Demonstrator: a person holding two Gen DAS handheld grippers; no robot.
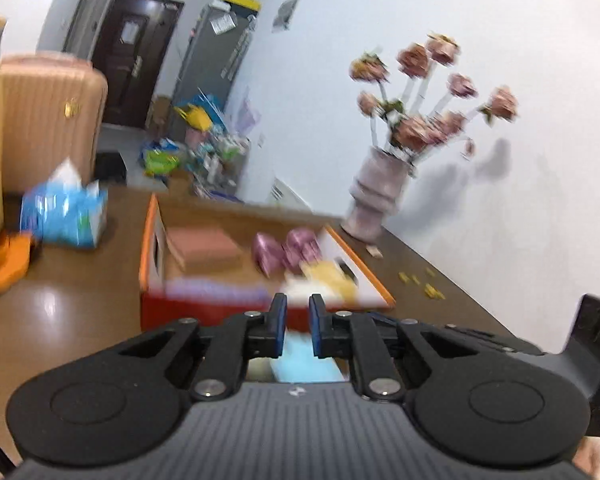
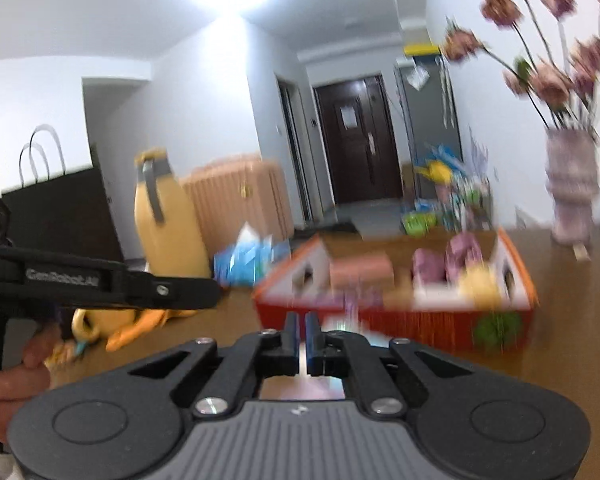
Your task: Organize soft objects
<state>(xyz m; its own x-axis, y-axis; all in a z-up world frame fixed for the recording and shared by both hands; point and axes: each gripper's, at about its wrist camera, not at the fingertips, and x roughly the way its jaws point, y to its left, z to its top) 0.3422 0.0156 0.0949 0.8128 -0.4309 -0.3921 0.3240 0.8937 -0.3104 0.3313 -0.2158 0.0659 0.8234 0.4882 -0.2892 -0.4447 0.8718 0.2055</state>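
My left gripper (image 1: 298,304) is shut on a light blue soft cloth (image 1: 300,360) that shows between its pads. It hovers just before an orange-edged cardboard box (image 1: 148,260) with a red front. Inside the box lie pink soft items (image 1: 288,250), a yellow one (image 1: 334,276) and a folded pinkish-brown piece (image 1: 204,246). My right gripper (image 2: 302,322) is shut, facing the same box (image 2: 380,320); a pale blurred surface (image 2: 304,388) shows under its fingers, and I cannot tell whether it is pinched. Both views are motion-blurred.
A brown table (image 1: 72,320) carries a blue tissue pack (image 1: 64,216), an orange cloth (image 1: 4,260), a yellow bottle (image 2: 166,228) and a vase of pink flowers (image 1: 374,196) by the wall. A pink suitcase (image 2: 236,196) stands behind. A hand (image 2: 4,388) holds the other gripper's body (image 2: 100,284).
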